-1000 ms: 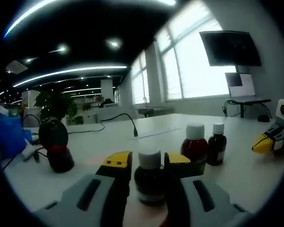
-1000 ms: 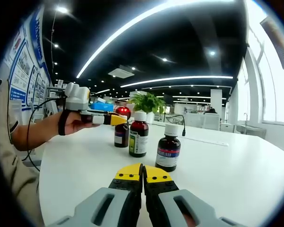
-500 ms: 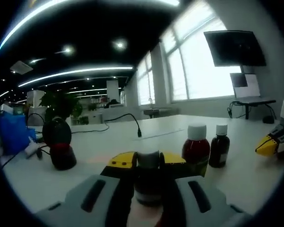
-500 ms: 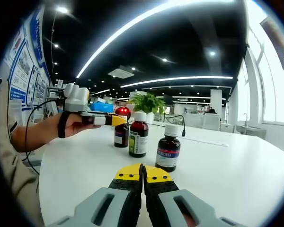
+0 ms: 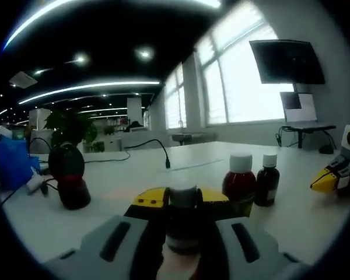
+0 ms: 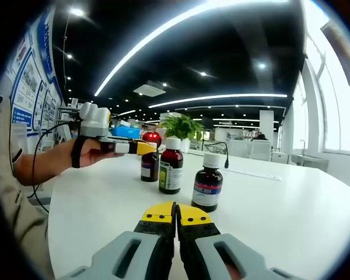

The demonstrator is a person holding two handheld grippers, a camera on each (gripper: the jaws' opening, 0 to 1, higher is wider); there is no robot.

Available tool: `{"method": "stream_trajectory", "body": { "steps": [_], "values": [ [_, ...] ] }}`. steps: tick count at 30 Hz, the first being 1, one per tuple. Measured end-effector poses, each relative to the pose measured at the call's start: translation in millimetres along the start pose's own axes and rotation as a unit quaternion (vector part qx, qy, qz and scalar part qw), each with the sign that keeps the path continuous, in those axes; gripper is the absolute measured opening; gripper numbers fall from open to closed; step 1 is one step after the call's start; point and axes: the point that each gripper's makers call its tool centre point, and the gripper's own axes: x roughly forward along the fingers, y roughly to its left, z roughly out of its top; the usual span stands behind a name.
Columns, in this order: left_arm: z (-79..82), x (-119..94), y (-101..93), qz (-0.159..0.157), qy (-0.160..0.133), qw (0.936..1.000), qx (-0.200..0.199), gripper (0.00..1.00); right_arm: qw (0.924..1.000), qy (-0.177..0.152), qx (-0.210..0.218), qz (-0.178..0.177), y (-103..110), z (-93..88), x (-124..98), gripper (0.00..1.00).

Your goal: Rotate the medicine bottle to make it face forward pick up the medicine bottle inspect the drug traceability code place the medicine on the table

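We have the dark glass medicine bottle with the white cap [image 5: 184, 219] upright on the white table [image 5: 134, 175], pinched by our left gripper [image 5: 184, 201]; our right gripper [image 6: 176, 214], jaws pressed together, sits well apart

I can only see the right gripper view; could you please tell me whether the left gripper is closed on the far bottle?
Observer: In the left gripper view, the left gripper has its jaws pressed against both sides of the bottle, with the white cap between the yellow tips.
Operator: Thank you. Where does my right gripper sit from there?
Observer: The right gripper is at that view's right edge, clear of the red bottle and the small bottle.
Operator: Is anything on the other side?
Observer: A dark round object stands on the table, with cables beside it.
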Motion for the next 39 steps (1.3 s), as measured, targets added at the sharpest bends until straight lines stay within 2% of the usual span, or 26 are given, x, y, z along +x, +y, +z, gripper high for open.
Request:
{"method": "stream_trajectory", "body": {
  "steps": [17, 21, 30, 39],
  "values": [
    [0.0, -3.4, -2.5, -0.06, 0.008, 0.998, 0.015, 0.12, 1.0, 0.001, -0.001, 0.0, 3.3, 0.2, -0.1, 0.0],
    [0.6, -2.8, -3.0, -0.086, 0.011, 0.9962, 0.008, 0.12, 1.0, 0.001, -0.001, 0.0, 4.0, 0.2, -0.2, 0.0],
    [0.3, -3.1, -4.4, -0.106, 0.02, 0.9937, 0.03, 0.12, 1.0, 0.002, -0.002, 0.0, 5.5, 0.0, -0.2, 0.0],
    [-0.5, -6.5, -4.6, -0.138, 0.024, 0.9898, 0.025, 0.12, 1.0, 0.003, -0.002, -0.001, 6.4, -0.1, -0.1, 0.0]
  ]
}}
